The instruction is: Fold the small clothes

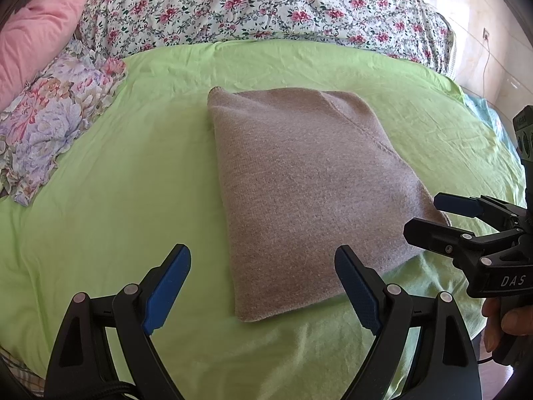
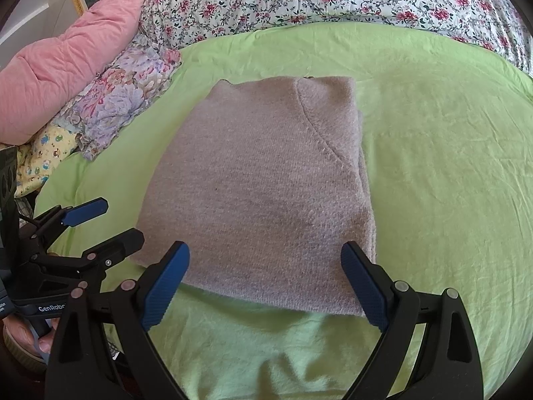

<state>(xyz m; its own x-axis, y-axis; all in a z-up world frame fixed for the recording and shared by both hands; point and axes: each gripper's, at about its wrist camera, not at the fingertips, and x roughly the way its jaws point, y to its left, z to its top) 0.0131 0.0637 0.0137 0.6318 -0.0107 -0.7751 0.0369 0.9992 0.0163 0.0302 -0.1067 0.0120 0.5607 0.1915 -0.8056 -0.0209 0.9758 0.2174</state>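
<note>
A grey-brown knitted garment (image 1: pixel 299 193) lies folded into a neat rectangle on the green sheet (image 1: pixel 133 183); it also shows in the right wrist view (image 2: pixel 266 193). My left gripper (image 1: pixel 263 286) is open and empty, hovering just before the garment's near left corner. My right gripper (image 2: pixel 266 283) is open and empty, above the garment's near edge. The right gripper shows in the left wrist view (image 1: pixel 429 213) at the garment's right corner. The left gripper shows in the right wrist view (image 2: pixel 116 220) at the garment's left corner.
A pink quilt (image 2: pixel 66 66) and a pastel floral cloth (image 2: pixel 123 100) lie at the left. A floral duvet (image 1: pixel 266 3) covers the far side of the bed. A cartoon-print cloth (image 2: pixel 43 156) lies at the left edge. A wall with a cable (image 1: pixel 486 63) is at the far right.
</note>
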